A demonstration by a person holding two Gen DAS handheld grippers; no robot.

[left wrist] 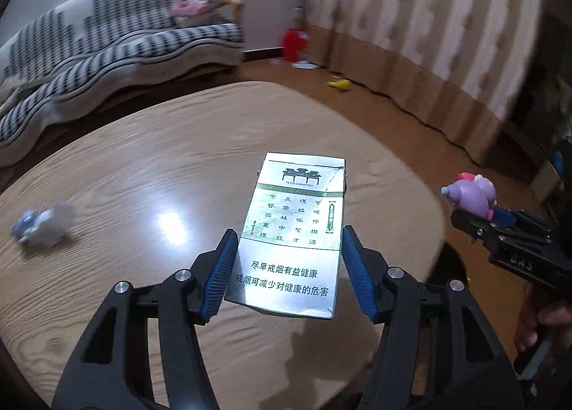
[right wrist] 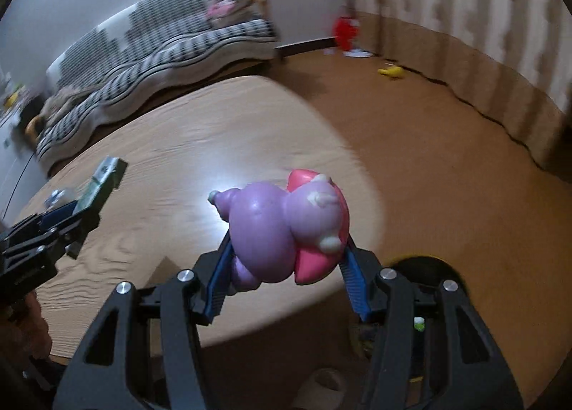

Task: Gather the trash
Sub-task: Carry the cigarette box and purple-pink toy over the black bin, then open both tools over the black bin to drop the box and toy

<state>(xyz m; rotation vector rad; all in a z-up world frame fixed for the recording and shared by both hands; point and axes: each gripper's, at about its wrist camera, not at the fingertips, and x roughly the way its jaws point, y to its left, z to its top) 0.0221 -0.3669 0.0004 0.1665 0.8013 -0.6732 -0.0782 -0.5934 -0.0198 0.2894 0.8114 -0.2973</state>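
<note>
both grippers loaded above the wooden table

the left gripper [left wrist: 289, 270] pinches a silver-green cigarette pack [left wrist: 296, 231] by its long sides, blue pads [left wrist: 223, 274] pressed against both edges, the pack's printed face turned up toward the camera and its top end pointing away. it hangs in the air above the light wooden table [left wrist: 143, 166]. on the table's left part lies a small white and blue crumpled piece [left wrist: 44, 222], blurred, so what it is cannot be told.

the right gripper [right wrist: 286, 267] clamps a purple and pink plastic toy figure [right wrist: 282, 227] between its blue pads, the rounded purple body bulging out above the jaws, over the table's near right edge. just below this gripper the dark round rim of a bin [right wrist: 425, 267] shows on the floor.

behind the table stands a sofa [left wrist: 107, 48] with a black-and-white patterned cover. by the striped curtain [left wrist: 429, 16] a red object [left wrist: 295, 43] and a small yellow one [left wrist: 339, 84] sit on the brown floor
</note>
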